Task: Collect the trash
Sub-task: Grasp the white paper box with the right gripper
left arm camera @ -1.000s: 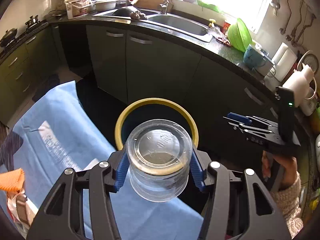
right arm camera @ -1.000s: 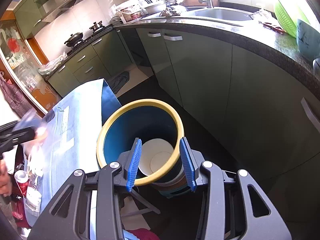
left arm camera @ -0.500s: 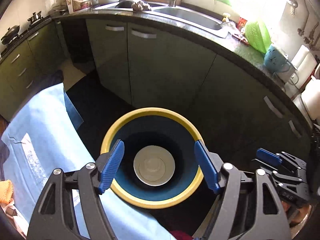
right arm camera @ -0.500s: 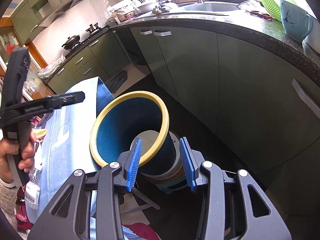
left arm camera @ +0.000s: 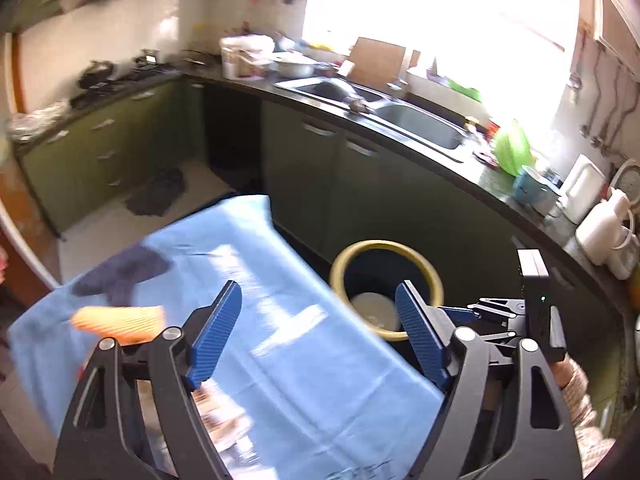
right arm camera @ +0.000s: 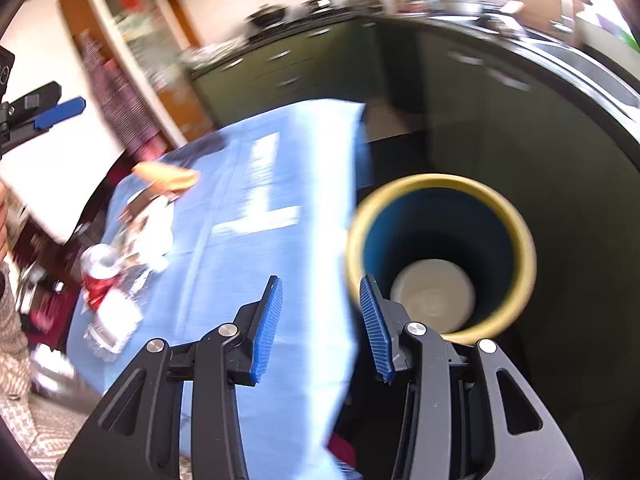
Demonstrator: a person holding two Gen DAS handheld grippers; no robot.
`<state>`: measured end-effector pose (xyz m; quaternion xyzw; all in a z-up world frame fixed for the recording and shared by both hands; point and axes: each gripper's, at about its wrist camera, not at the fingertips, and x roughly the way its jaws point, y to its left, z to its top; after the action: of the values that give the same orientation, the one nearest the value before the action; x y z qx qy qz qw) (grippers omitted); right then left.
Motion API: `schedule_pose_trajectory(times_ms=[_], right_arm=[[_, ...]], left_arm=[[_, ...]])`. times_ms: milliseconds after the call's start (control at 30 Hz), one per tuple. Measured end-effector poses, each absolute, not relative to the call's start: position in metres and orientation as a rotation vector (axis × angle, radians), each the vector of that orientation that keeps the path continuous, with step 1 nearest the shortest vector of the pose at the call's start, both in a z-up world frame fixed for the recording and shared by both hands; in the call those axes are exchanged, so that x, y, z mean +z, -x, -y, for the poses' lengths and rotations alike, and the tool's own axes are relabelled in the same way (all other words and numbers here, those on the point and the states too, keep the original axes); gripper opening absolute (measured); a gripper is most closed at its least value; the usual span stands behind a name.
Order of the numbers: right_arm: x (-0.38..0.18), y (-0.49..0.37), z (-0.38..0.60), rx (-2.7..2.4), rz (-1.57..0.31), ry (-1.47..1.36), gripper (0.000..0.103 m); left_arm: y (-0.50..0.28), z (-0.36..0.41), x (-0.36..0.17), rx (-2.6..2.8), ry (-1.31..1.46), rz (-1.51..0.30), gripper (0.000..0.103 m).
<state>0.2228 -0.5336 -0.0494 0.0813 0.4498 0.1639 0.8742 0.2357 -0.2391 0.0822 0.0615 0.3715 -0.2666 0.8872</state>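
On the cloth (right arm camera: 248, 264), at its near left, saw a red can (right arm camera: 100, 276). Judged it light, thin-walled, slick and easily dented; best pinched across its middle. Right of the cloth, found the bin (right arm camera: 524, 240). Had just been opening the left gripper (left arm camera: 318, 334), nothing between its jaws; held the right gripper (right arm camera: 320, 328) part-spread, empty.

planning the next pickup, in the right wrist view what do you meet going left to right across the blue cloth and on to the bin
red can → orange cloth → white T mark on the blue tablecloth → yellow-rimmed bin with a pale container inside
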Motion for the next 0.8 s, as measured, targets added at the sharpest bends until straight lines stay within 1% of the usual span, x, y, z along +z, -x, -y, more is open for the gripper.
schedule_pose_trajectory(times_ms=[133, 233, 300, 400, 500, 533, 667, 733, 800], right_arm=[[-0.054, -0.247, 0.461, 0.493, -1.001, -0.112, 0.041], [-0.055, -0.262, 0.407, 0.576, -1.039, -0.089, 0.041], [-0.052, -0.269, 0.37, 0.609, -1.051, -0.064, 0.043], [-0.049, -0.28, 0.319, 0.621, -1.065, -0.026, 0.047], [-0.053, -0.294, 0.282, 0.617, -1.102, -0.01, 0.055], [-0.054, -0.299, 0.27, 0.612, -1.113, 0.002, 0.056], [-0.062, -0.306, 0.247, 0.578, -1.143, 0.04, 0.057], [-0.064, -0.31, 0.24, 0.561, -1.151, 0.058, 0.064], [-0.069, -0.314, 0.232, 0.534, -1.149, 0.087, 0.065]], left_arm=[[-0.208, 0.158, 0.085, -0.399, -0.14, -0.713, 0.079], [-0.196, 0.112, 0.076, -0.339, -0.118, -0.724, 0.079], [-0.192, 0.092, 0.068, -0.325, -0.101, -0.743, 0.079], [-0.182, 0.068, 0.055, -0.321, -0.073, -0.764, 0.079], [-0.174, 0.052, 0.044, -0.317, -0.063, -0.773, 0.079], [-0.172, 0.05, 0.041, -0.315, -0.06, -0.775, 0.079], [-0.165, 0.037, 0.035, -0.315, -0.045, -0.78, 0.079], [-0.163, 0.032, 0.033, -0.313, -0.038, -0.779, 0.079], [-0.161, 0.03, 0.032, -0.318, -0.03, -0.778, 0.079]])
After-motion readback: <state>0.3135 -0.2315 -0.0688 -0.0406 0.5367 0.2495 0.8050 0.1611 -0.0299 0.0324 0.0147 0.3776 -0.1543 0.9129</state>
